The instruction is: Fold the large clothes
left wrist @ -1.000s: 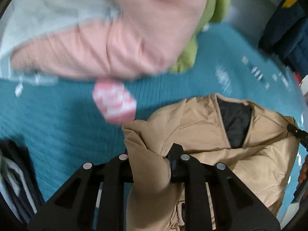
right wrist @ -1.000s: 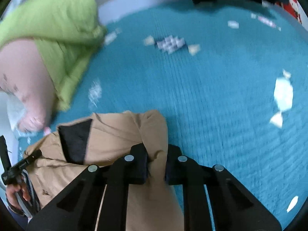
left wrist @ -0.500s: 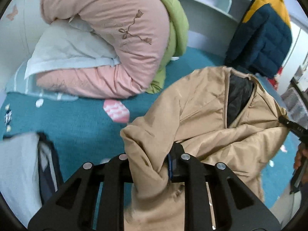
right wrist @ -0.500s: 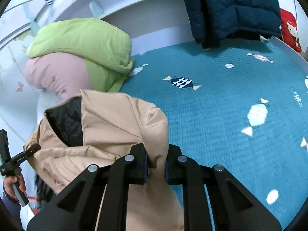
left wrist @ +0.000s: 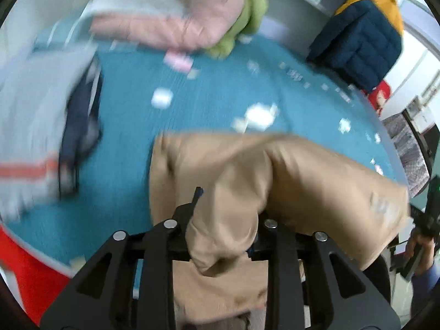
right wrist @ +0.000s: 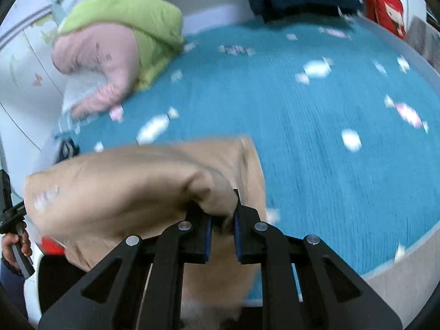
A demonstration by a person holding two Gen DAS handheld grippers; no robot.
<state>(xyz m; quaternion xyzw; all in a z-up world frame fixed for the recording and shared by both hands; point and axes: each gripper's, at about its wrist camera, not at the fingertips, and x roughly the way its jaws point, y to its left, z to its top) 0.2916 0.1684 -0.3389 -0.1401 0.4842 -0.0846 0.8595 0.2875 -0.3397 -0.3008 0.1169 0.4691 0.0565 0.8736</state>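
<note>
A large tan jacket (left wrist: 316, 181) hangs stretched between my two grippers above the near edge of a teal bed (left wrist: 209, 104). My left gripper (left wrist: 222, 220) is shut on a bunched fold of it. In the right wrist view the jacket (right wrist: 115, 189) spreads to the left, and my right gripper (right wrist: 222, 220) is shut on another fold of it. The jacket's plain back faces the cameras; its dark lining is hidden. Both views are motion-blurred.
Pink (right wrist: 107, 63) and green (right wrist: 137, 19) bedding is piled at the far left of the bed (right wrist: 316, 137). A navy and yellow coat (left wrist: 363, 30) hangs at the back. Grey and dark clothes (left wrist: 41, 115) lie at the left. A red edge (left wrist: 24, 272) is near.
Both grippers have pulled back toward the near edge of the bed with the jacket. The jacket has turned over: its open front and dark lining no longer show.
</note>
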